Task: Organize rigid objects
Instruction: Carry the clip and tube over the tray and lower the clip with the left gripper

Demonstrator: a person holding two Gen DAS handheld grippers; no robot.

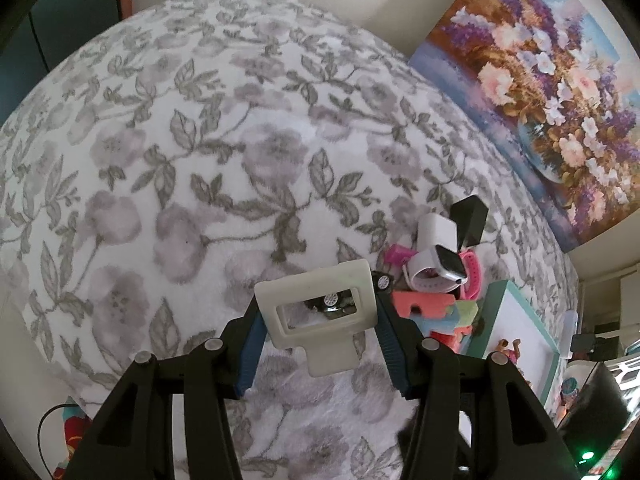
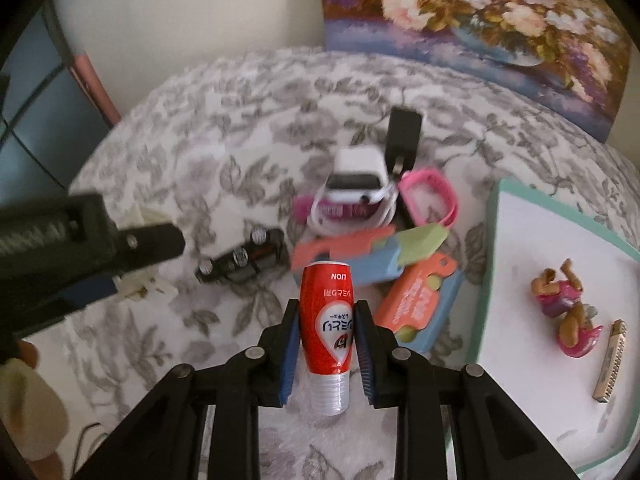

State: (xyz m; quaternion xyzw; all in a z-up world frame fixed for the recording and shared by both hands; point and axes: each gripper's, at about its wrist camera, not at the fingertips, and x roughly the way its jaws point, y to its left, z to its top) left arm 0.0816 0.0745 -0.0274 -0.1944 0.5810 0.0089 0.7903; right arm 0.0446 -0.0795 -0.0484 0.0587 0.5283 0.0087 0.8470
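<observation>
My left gripper [image 1: 318,308] is shut on a cream plastic frame piece [image 1: 320,312], held above the floral bedspread [image 1: 180,160]. Through its window a black toy car [image 1: 336,302] shows. My right gripper [image 2: 326,328] is shut on a red LION tube with a clear cap [image 2: 328,328], held upside down. Ahead lies a pile: black toy car [image 2: 244,264], white smartwatch [image 2: 352,192], pink band [image 2: 432,200], black adapter [image 2: 404,132], coral, blue and green foam pieces [image 2: 380,256]. The left gripper [image 2: 132,276] with the cream piece shows at left in the right wrist view.
A teal-rimmed white tray [image 2: 492,240] at right holds two small toy figures [image 2: 564,304] and a small harmonica [image 2: 610,360]. A flower painting [image 2: 480,12] leans against the wall behind the bed. The same tray [image 1: 516,320] shows at right in the left wrist view.
</observation>
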